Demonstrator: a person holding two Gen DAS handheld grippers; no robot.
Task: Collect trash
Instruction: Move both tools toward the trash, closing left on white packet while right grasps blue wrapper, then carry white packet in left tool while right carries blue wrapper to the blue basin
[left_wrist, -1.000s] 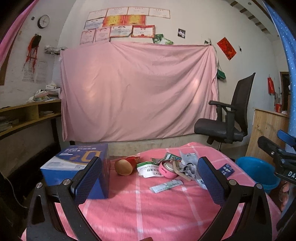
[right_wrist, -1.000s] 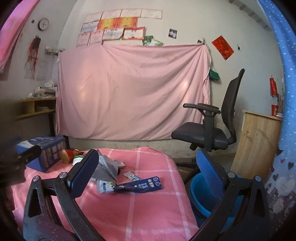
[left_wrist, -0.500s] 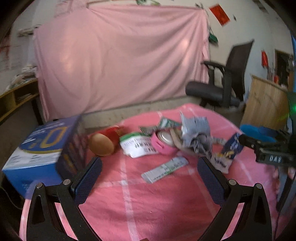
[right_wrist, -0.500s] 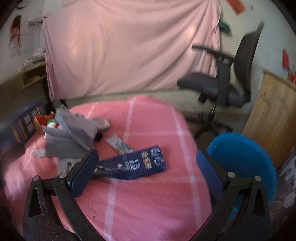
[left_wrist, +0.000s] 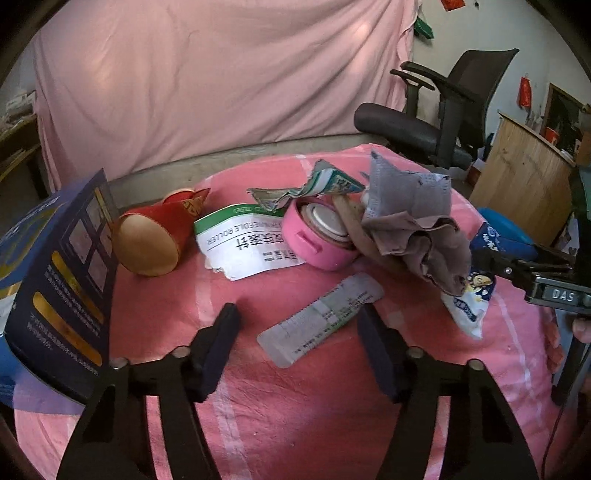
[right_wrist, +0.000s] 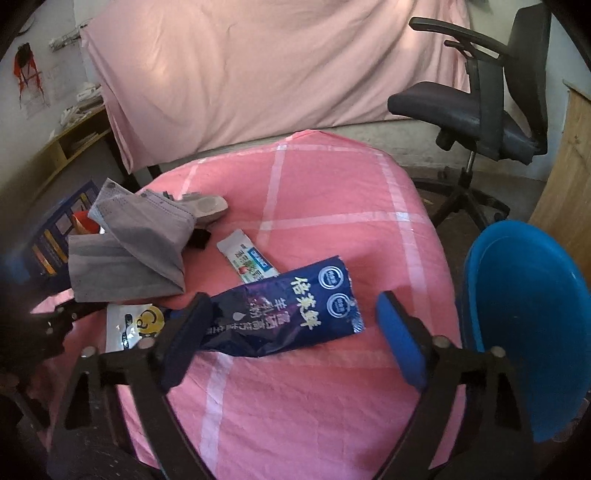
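Note:
Trash lies on a pink checked table (left_wrist: 295, 406). My left gripper (left_wrist: 299, 325) is open, its fingers either side of a long white wrapper (left_wrist: 321, 319). Beyond it lie a red paper cup (left_wrist: 151, 236) on its side, a white-green packet (left_wrist: 240, 240), a pink round tin (left_wrist: 317, 236) and a grey crumpled mask (left_wrist: 413, 218). My right gripper (right_wrist: 291, 325) is open around a dark blue milk-powder bag (right_wrist: 291, 314). A small white sachet (right_wrist: 247, 258), the grey mask (right_wrist: 136, 251) and a white-yellow packet (right_wrist: 129, 325) lie nearby.
A blue basin (right_wrist: 528, 321) stands right of the table, below its edge. A blue box (left_wrist: 55, 269) stands at the table's left. An office chair (right_wrist: 480, 92) and a wooden cabinet (left_wrist: 524, 177) stand behind right. A pink sheet (left_wrist: 221, 74) hangs at the back.
Both grippers have moved forward and tilted down toward the table. The left now straddles the white wrapper; the right now straddles the dark blue bag.

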